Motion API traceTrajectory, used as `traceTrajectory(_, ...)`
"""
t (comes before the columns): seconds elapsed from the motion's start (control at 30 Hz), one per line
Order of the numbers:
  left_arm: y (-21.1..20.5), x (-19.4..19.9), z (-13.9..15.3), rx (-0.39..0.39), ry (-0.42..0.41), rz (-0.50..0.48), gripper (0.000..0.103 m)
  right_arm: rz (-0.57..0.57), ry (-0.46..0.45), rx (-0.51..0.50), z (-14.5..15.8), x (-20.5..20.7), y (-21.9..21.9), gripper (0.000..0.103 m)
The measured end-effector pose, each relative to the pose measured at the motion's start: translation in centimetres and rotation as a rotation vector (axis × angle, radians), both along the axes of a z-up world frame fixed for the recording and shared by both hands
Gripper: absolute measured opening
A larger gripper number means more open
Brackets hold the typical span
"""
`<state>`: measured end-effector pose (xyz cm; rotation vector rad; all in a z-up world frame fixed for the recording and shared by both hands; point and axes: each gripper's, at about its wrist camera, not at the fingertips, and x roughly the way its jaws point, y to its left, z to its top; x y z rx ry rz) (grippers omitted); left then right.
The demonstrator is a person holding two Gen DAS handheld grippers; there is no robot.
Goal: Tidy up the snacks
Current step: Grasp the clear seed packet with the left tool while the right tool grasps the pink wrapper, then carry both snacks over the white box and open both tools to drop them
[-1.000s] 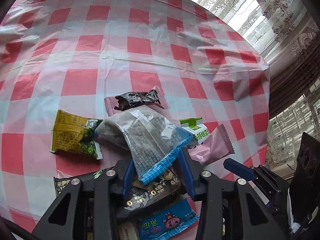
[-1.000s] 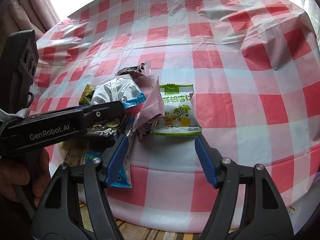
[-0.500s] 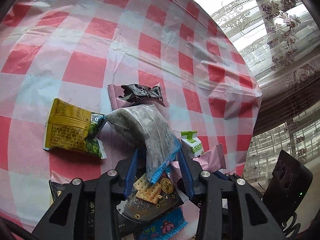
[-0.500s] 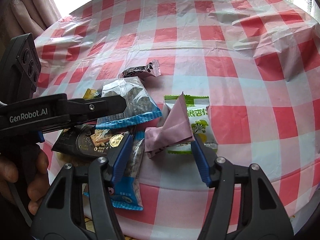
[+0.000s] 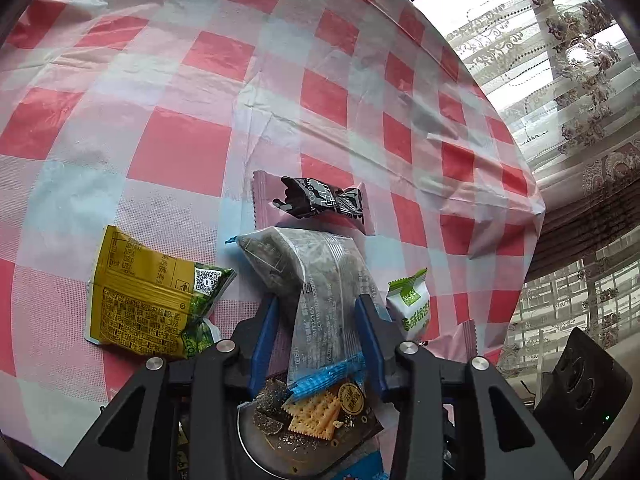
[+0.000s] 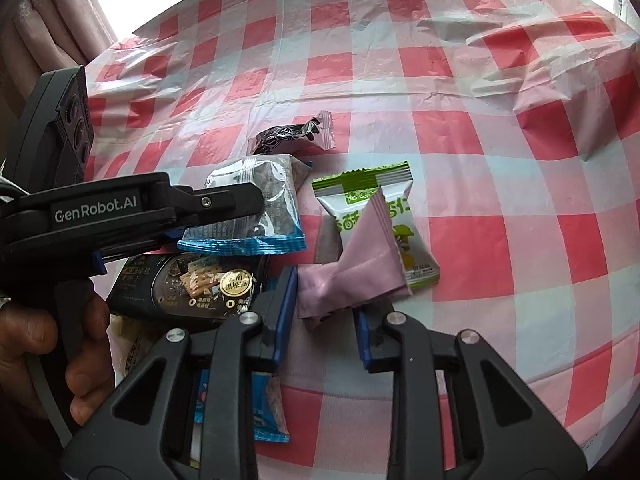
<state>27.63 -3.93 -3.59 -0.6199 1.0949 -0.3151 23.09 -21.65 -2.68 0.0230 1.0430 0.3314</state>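
Several snack packets lie in a pile on the checked tablecloth [image 5: 180, 152]. My left gripper [image 5: 316, 300] straddles a clear packet with a blue edge [image 5: 320, 280], its jaws closing. The right pad touches the packet and a thin gap shows at the left pad. From the right wrist view, that gripper [image 6: 256, 204] lies across the same packet [image 6: 276, 192]. My right gripper [image 6: 325, 292] has its jaws closing on the near end of a crumpled pink packet [image 6: 360, 264], and both pads touch it. A green-and-white packet [image 6: 404, 216] lies under the pink one.
A black chocolate candy [image 5: 316, 202] rests on a pink wrapper behind the pile. A yellow-green packet [image 5: 148, 304] lies at the left, a black cracker packet [image 6: 192, 284] and a blue packet [image 6: 264, 412] near the front table edge. Curtains hang at the right.
My left gripper rolled and slid along the clear packet, and its jaws opened a little, then narrowed. My right gripper moved forward over the pink packet and its wide jaws closed in.
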Motion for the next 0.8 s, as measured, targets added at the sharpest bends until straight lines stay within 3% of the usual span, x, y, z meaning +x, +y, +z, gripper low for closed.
traceTrajectory(0.23, 0.0, -0.3, 0.5, 0.006, -0.034, -0.008, 0.027, -0.006, -0.042, 0.0, 0.8, -0.7, -0.1, 0.029)
traceTrajectory(0.8, -0.1, -2.9, 3.8, 0.039, -0.13, -0.01, 0.026, -0.06, -0.08, 0.012, 2.7, -3.5, -2.6, 0.029)
